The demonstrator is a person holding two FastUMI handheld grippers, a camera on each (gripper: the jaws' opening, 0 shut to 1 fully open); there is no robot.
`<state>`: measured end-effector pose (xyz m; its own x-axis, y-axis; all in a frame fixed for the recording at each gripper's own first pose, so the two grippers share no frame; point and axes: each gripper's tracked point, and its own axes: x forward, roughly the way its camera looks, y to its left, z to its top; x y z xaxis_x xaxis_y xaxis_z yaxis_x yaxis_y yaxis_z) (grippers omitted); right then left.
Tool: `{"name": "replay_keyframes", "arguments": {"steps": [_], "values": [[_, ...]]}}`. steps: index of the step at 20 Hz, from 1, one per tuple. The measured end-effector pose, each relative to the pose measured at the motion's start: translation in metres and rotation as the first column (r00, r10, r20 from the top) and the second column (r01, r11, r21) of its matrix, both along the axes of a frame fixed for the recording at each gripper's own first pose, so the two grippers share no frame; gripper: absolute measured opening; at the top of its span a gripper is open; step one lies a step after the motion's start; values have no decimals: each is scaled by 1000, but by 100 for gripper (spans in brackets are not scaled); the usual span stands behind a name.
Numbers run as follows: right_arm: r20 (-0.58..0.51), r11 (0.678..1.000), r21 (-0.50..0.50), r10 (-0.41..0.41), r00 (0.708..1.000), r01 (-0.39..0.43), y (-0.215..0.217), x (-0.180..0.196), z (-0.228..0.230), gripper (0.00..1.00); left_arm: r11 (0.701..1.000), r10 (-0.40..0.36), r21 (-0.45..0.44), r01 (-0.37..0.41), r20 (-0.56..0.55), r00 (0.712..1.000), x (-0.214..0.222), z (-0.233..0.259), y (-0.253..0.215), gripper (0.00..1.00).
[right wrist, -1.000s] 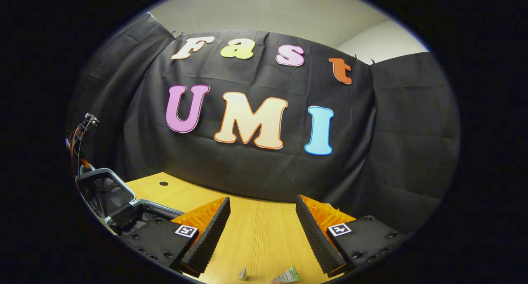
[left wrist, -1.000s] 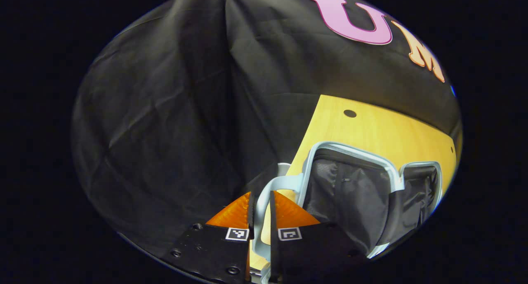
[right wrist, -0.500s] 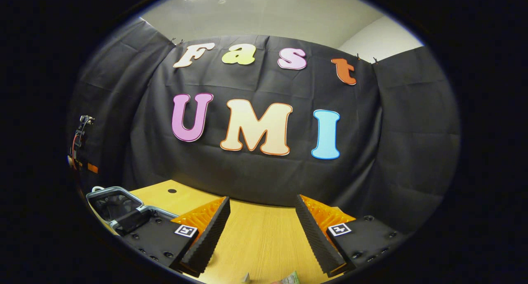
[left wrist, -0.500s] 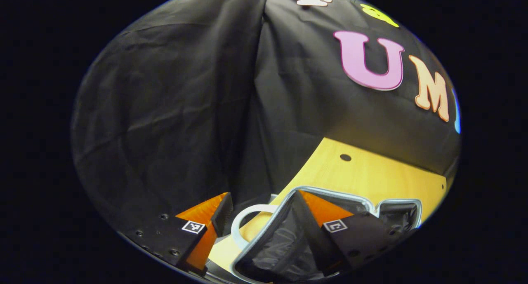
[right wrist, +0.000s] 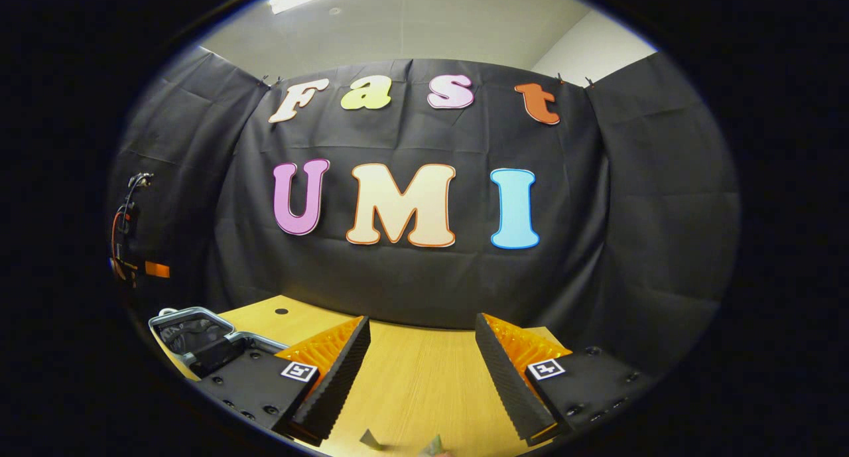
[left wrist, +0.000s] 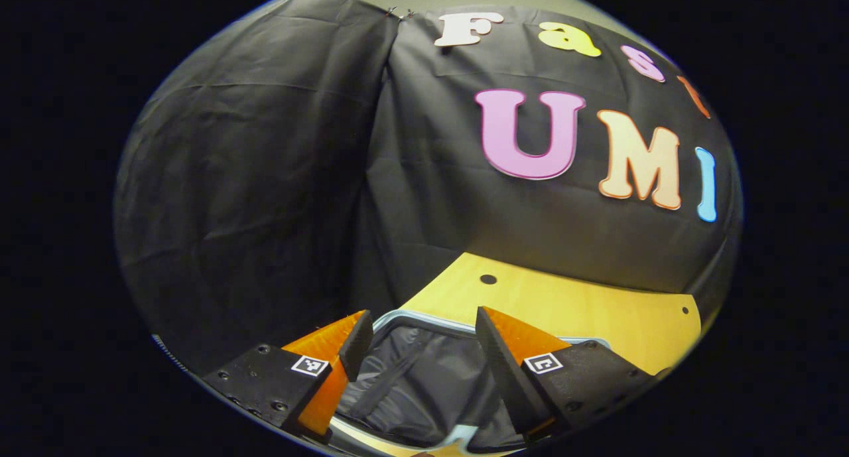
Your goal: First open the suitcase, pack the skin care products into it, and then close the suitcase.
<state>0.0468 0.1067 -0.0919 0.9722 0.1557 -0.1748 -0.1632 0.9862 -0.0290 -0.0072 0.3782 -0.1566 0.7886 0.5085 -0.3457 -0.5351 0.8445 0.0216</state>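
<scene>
Two halves of the suitcase (left wrist: 424,377) lie open on the wooden table (left wrist: 597,304), at its left end near the far corner, and both pairs of tongs stand empty. Its pale, rounded rim frames a dark, soft fabric lining crossed by a strap; the shell looks stiff and smooth, so closing it is best done, I judge, by taking the rim or the pale handle at the near edge — the lining would only bunch and slip. In the right gripper view the suitcase (right wrist: 192,334) sits toward the table's left edge, its two halves side by side, well apart from the products.

The table is a light, fine-grained board with a small dark hole (left wrist: 488,279) near its far edge. Black creased cloth hangs behind it.

The left gripper (left wrist: 418,344) hovers over the open case, jaws spread wide, nothing between them. The right gripper (right wrist: 422,351) likewise has its ridged pads parted over bare wood.

Smallest are the skin care products (right wrist: 434,447), barely peeking in at the table's near edge below the right gripper: a greenish tube end and a small grey cap-like piece (right wrist: 369,438) beside it. They look light and soft-walled — probably easy to squash, so a gentle pinch across the middle of the body would suit. Their full shapes cannot be made out.
</scene>
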Motion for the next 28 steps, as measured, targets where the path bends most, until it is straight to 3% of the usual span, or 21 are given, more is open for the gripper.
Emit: {"name": "replay_keyframes", "arguments": {"steps": [6,15,19,28], "values": [[11,999,24,39,999,-39,-29,-9,0,99,991,-133,8,133,24,991,21,-1,-105,93],[52,995,50,86,995,-89,-64,-31,3,99,951,-305,-30,306,36,952,31,-11,-250,91],[26,994,52,92,995,-94,-71,-45,-13,99,914,-398,-59,401,52,916,27,-22,-311,91],[0,995,-3,104,995,-104,-91,-72,-19,99,797,-599,-118,592,-32,800,-3,-86,-419,91]]}}
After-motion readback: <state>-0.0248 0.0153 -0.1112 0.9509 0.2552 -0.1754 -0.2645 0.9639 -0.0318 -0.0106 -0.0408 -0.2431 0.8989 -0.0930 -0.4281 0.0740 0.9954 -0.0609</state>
